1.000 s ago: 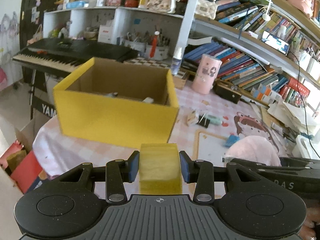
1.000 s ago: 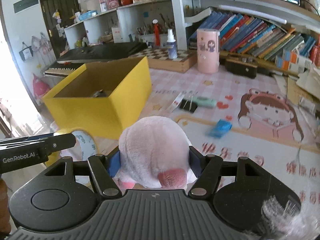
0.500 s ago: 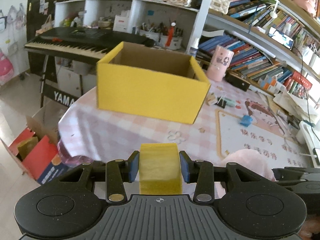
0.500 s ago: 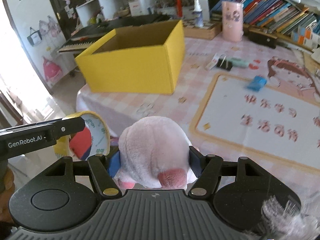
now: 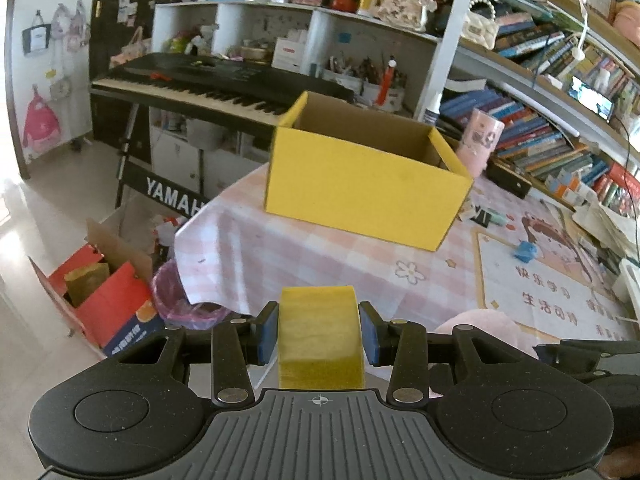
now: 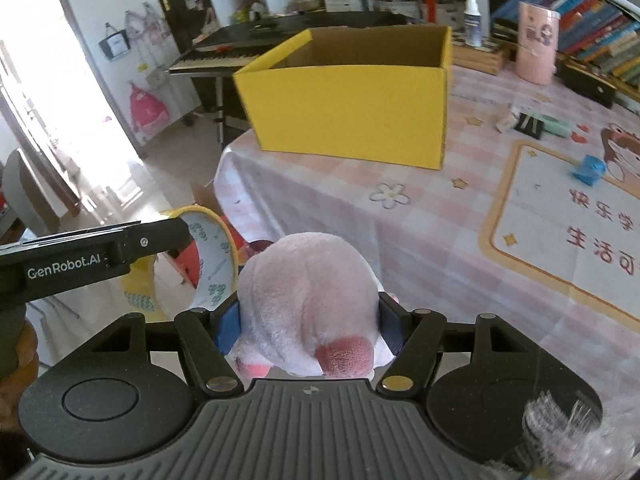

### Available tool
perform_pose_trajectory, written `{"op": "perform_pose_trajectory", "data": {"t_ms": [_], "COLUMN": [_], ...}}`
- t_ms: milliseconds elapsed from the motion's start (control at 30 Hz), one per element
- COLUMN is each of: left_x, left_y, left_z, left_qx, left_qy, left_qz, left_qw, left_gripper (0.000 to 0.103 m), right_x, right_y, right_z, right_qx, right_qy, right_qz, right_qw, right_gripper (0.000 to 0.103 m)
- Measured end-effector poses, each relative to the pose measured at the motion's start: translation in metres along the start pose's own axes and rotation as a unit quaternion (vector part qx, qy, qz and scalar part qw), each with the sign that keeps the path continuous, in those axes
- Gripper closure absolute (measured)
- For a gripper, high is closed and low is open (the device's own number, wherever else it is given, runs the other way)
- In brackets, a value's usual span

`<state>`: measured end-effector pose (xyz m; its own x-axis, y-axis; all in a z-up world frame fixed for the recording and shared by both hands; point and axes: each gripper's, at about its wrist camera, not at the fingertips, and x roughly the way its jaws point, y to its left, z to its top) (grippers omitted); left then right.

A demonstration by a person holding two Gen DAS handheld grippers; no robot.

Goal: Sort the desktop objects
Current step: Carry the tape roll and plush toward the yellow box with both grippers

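Both grippers are clamped on cargo short of the yellow box, left gripper on tape roll, right gripper on plush toy, which could be squeezed out.

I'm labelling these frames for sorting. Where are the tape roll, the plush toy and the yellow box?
tape roll [image 5: 318, 334]: left wrist view, its yellow outer face between the fingers.
plush toy [image 6: 308, 300]: right wrist view, its pink furry back.
yellow box [image 6: 352, 112]: right wrist view, its near side wall.

Yellow box contents hidden
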<state>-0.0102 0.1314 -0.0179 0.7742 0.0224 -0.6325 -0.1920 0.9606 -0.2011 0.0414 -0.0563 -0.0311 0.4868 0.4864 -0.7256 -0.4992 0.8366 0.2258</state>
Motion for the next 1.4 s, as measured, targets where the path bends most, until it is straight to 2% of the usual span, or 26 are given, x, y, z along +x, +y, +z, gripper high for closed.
{"op": "perform_pose_trajectory", "data": {"t_ms": [433,767,1133,1400], "left_x": [0.0,0.009,0.021,0.054], "left_y": [0.007,0.001,-0.008,-0.024], "left_z": [0.012,0.035,0.09,0.13], "left_qx": [-0.001,0.003,0.003,0.011], "left_qy": [-0.019,-0.038,-0.104,-0.127], "left_qz": [-0.006,-0.018,-0.025,-0.019], "left_qw": [0.9998,0.9991,0.9943,0.9916], "left_gripper": [0.063,0.063,0.063,0.063], "right_x": [0.001,-0.003,-0.02,-0.011], "right_y": [0.009,0.005,-0.013,-0.042], "right_z": [0.015,0.038,0.105,0.165], "right_qx": [-0.011,-0.005,0.0,-0.011], "right_qy": [-0.016,-0.037,-0.12,-0.16], "right_qz": [-0.003,-0.006,-0.005,-0.003], "right_qw": [1.0,0.999,0.993,0.987], "right_gripper": [0.038,0.038,0.038,0.038]}}
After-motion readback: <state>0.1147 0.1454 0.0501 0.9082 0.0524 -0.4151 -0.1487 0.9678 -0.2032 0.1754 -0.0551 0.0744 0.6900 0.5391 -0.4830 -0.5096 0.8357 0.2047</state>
